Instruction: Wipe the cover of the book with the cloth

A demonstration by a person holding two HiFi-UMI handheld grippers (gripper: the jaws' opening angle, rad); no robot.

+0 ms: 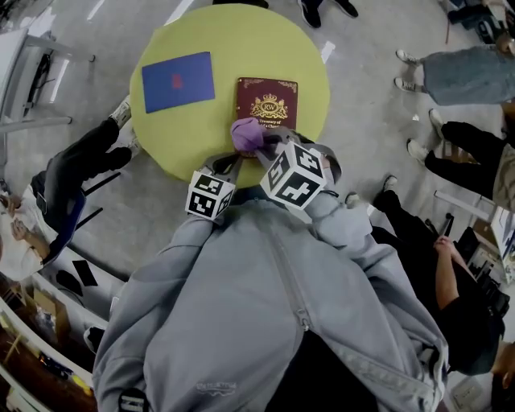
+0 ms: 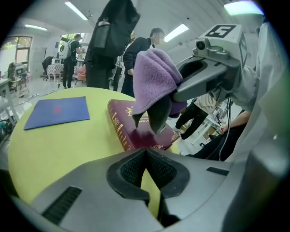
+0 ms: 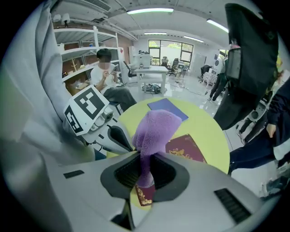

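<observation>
Near the table's (image 1: 167, 138) six o'clock rim, the right gripper (image 3: 144, 171) pinches the purple cloth (image 3: 156, 129) bunched for wiping, seemingly just above the maroon book's (image 1: 266, 100) near edge; the left gripper (image 2: 146, 156), jaws together and empty, hangs beside.

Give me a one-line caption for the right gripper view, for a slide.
Right tool clamps a purple cloth over a maroon book on a yellow table.

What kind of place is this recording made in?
Probably an open-plan office or lab, judging by the white shelving racks, the white desks carrying computer monitors and the long ceiling strip lights.
</observation>
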